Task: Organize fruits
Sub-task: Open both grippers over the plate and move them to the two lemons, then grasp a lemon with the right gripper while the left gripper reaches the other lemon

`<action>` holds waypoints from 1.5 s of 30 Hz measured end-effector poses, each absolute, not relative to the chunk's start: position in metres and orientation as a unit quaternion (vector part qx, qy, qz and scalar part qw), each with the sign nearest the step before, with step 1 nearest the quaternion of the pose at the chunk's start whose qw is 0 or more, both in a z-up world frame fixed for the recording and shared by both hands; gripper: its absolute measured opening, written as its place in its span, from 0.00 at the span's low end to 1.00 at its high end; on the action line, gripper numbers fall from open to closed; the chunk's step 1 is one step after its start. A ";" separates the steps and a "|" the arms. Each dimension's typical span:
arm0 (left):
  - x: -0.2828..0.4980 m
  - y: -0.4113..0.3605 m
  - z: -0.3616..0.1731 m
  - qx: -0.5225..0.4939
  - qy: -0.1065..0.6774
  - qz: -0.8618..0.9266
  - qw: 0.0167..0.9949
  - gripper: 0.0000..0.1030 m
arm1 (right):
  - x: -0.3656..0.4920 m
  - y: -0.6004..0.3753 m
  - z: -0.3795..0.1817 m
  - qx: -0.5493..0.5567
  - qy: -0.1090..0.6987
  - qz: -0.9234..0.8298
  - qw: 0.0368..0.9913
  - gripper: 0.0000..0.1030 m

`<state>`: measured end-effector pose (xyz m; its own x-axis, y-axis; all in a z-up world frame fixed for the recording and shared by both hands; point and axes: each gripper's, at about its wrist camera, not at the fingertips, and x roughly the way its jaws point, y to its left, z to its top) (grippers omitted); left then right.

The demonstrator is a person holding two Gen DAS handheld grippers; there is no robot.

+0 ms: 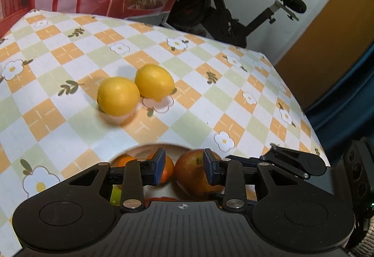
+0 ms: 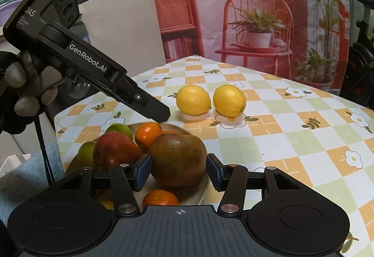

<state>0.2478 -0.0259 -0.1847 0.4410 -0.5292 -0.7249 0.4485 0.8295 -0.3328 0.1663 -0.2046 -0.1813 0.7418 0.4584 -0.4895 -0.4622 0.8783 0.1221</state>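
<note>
Checked orange-green-white cloth with flower print covers the table point(image 2: 303, 140). Two lemons point(image 2: 193, 100) are laid touching mid-table, toward the far edge. A plate point(image 2: 198, 193) of fruit is set at the near-left corner. Right gripper point(image 2: 178, 171) is closed on the brownish apple point(image 2: 177, 159). Left gripper point(image 1: 183, 167) is held nearly shut and empty over the plate. An exercise bike point(image 1: 222, 9) and a printed backdrop point(image 2: 245, 11) are seen behind.

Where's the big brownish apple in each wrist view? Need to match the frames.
Left wrist: brownish apple at bottom centre, right of an orange, partly behind the right pad.
Right wrist: centre-low, between the right gripper pads, in the plate.
Shared landmark: the two lemons on the tablecloth beyond it.
</note>
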 end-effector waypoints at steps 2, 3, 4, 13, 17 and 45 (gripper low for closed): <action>0.249 -0.024 -0.183 -0.048 0.438 -0.284 0.851 0.35 | 0.166 -0.207 -0.180 -0.003 0.260 0.244 0.934 0.47; 0.249 -0.023 -0.182 -0.048 0.436 -0.282 0.853 0.35 | 0.167 -0.208 -0.179 -0.001 0.259 0.244 0.934 0.47; 0.250 -0.023 -0.181 -0.048 0.434 -0.280 0.855 0.35 | 0.167 -0.209 -0.178 0.000 0.259 0.243 0.935 0.47; 0.256 -0.017 -0.178 -0.042 0.412 -0.249 0.875 0.35 | 0.171 -0.215 -0.171 0.006 0.248 0.242 0.938 0.47; 0.259 -0.015 -0.170 -0.038 0.391 -0.233 0.890 0.36 | 0.182 -0.221 -0.164 0.006 0.241 0.233 0.942 0.47; 0.351 -0.031 -0.178 -0.068 0.379 -0.172 0.907 0.36 | 0.297 -0.221 -0.177 -0.029 0.259 0.183 0.948 0.47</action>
<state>0.3511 -0.0311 -0.1784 0.6533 -0.3640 -0.6639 0.2613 0.9314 -0.2535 0.2968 -0.2214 -0.1767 0.7993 0.3321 -0.5009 -0.3619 0.9314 0.0401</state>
